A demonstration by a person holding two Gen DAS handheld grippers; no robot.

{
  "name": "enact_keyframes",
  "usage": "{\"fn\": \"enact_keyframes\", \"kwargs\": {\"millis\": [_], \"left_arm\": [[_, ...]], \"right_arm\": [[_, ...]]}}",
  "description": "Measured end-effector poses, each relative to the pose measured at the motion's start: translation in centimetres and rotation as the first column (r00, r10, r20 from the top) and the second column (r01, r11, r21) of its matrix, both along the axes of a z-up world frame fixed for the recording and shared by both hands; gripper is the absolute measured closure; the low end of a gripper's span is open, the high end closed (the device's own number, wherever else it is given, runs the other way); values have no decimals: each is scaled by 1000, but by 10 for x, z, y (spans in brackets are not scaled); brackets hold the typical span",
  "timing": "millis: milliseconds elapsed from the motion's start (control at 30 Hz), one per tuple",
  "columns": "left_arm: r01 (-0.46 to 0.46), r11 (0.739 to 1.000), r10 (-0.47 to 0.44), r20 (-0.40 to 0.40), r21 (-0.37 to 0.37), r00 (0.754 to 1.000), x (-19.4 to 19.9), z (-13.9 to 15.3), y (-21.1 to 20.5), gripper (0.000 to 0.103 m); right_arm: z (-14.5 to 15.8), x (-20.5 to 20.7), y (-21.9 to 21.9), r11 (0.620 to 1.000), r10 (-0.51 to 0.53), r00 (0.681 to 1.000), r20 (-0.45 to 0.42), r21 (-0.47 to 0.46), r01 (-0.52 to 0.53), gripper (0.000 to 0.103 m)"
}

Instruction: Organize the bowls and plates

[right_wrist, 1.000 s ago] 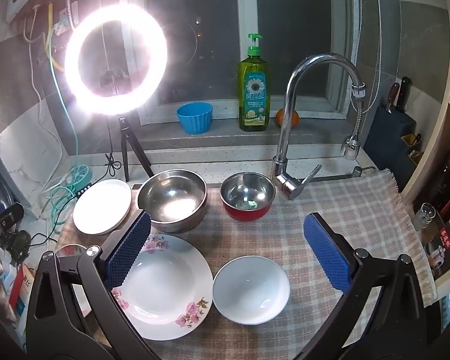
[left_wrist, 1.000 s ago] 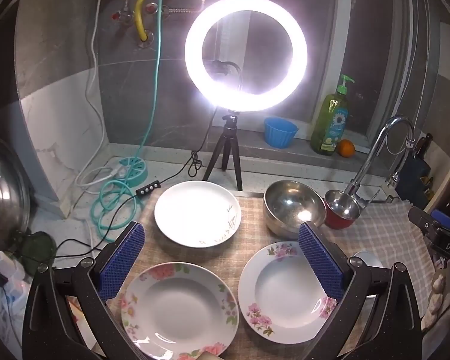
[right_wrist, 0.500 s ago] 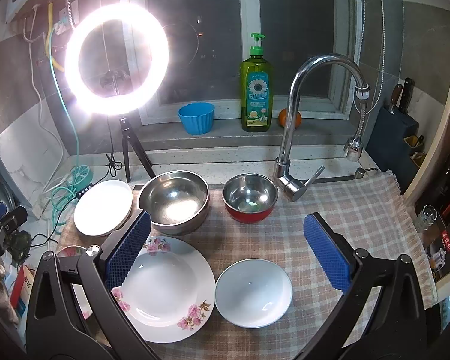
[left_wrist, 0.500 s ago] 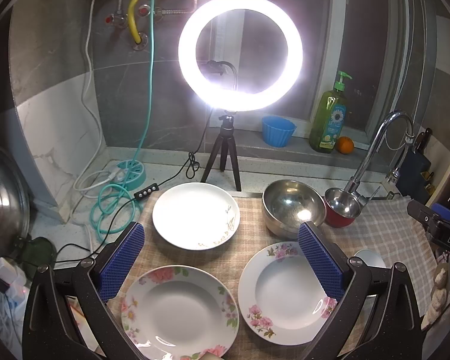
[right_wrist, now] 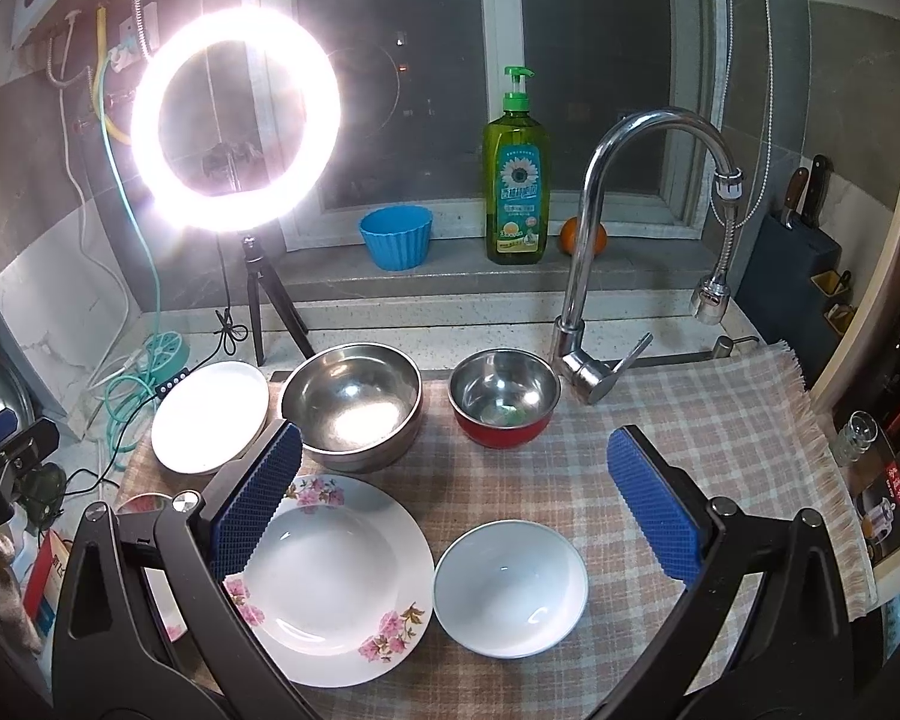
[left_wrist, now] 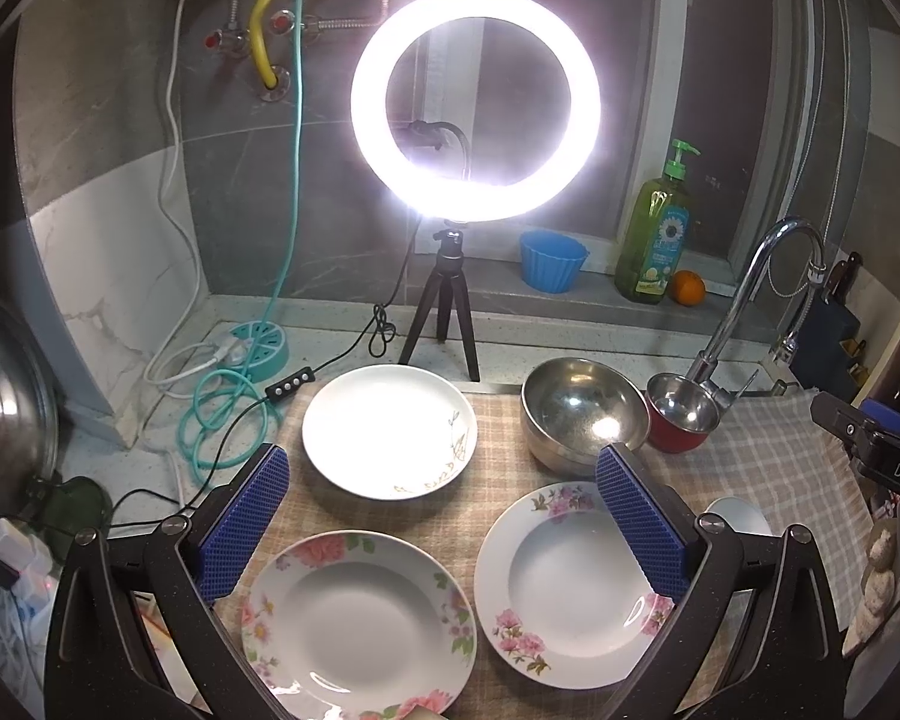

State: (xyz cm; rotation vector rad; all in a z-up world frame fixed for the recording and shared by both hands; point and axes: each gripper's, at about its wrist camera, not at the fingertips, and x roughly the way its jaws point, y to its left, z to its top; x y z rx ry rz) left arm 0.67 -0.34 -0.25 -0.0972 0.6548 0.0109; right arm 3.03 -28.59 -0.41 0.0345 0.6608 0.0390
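On the checked cloth (right_wrist: pixel 690 420) lie two floral soup plates (left_wrist: pixel 354 618) (left_wrist: pixel 564 588), a plain white plate (left_wrist: pixel 390 429) behind them, a large steel bowl (left_wrist: pixel 582 414), a small steel bowl with a red outside (left_wrist: pixel 681 411) and a small white bowl (right_wrist: pixel 510 588). My left gripper (left_wrist: pixel 438 480) is open above the gap between the two floral plates, holding nothing. My right gripper (right_wrist: pixel 453 462) is open above the cloth, with the right floral plate (right_wrist: pixel 330 576) under its left finger and the white bowl just ahead. The other floral plate is almost hidden in the right wrist view.
A lit ring light on a tripod (left_wrist: pixel 474 102) stands behind the plates. A tap (right_wrist: pixel 624 228) rises behind the red bowl. On the sill are a blue cup (right_wrist: pixel 396 237), a soap bottle (right_wrist: pixel 516 174) and an orange. Cables (left_wrist: pixel 222 414) lie at left, a pot lid (left_wrist: pixel 0 396) far left.
Both grippers have drifted slightly back and up, so the dishes sit a little lower in view. Nothing was gripped or moved.
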Motion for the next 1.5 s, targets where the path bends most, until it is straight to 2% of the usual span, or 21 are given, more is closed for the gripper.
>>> {"fn": "enact_keyframes", "kwargs": {"millis": [1500], "left_arm": [[21,1000,-21,-10,7,1000,3,-2,-4,1]], "right_arm": [[-6,6,1,1000,0,1000,-9,-11,0,0]]}}
